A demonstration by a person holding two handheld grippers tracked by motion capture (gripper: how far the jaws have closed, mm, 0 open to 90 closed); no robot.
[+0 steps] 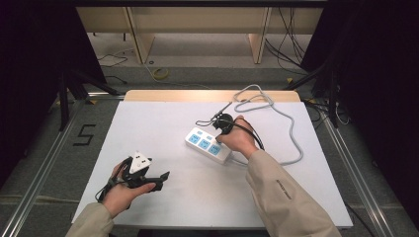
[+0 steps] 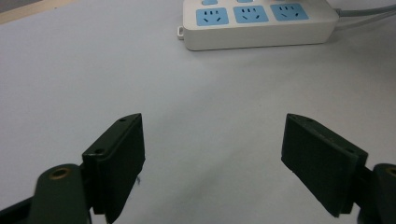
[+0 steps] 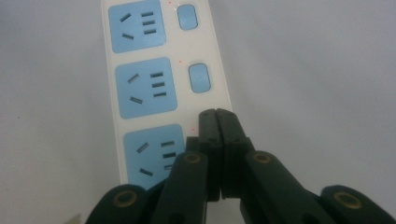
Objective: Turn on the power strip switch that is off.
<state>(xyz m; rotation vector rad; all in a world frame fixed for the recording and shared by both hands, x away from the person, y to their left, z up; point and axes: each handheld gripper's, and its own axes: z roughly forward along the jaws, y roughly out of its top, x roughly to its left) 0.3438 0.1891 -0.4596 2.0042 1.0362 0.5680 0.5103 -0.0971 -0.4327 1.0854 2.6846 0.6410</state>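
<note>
The power strip (image 3: 159, 88) lies on the white table (image 1: 163, 123), right of its middle, and the right gripper (image 3: 217, 114) bears down on it with jaws pressed flat together, nothing between them, tips at the switch beside the nearest blue socket. The left gripper (image 2: 212, 154) hovers over bare tabletop with jaws spread wide and empty, well apart from the strip. A grey cord (image 1: 291, 133) loops behind it.

We see a flat white table (image 1: 163, 128) bearing a white plastic power strip (image 1: 208, 144) with blue sockets, its grey cable (image 1: 291, 133) looping rightward.
</note>
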